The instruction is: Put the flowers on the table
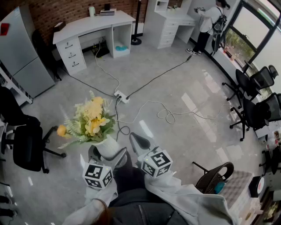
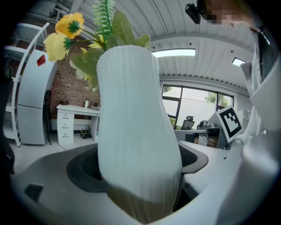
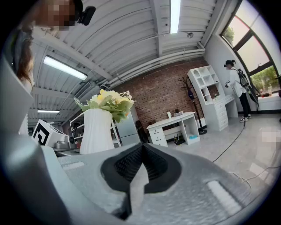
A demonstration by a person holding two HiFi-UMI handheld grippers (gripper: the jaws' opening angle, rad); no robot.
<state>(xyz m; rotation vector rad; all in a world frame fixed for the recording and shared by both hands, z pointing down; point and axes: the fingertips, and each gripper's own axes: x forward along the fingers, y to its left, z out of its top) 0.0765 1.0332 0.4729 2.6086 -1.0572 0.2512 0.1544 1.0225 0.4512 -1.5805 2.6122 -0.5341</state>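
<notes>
Firmly clamps, between wide-spread jaws of the left gripper (image 1: pixel 107 154), a white ribbed vase (image 2: pixel 136 132) of yellow artificial flowers (image 1: pixel 90 116), at seven o'clock in the head view. Buries vase base between pads (image 2: pixel 81 169); crops blooms at twelve o'clock in the left gripper view. Shows the right gripper (image 3: pixel 140 165) pinched together, empty, at the vase's three o'clock.

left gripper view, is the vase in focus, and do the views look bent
Left gripper view: vase soft near its base, ceiling bowed. Right gripper view: foreground blurred, desk sharp, light glares. Head view: picture bends at edges.
</notes>
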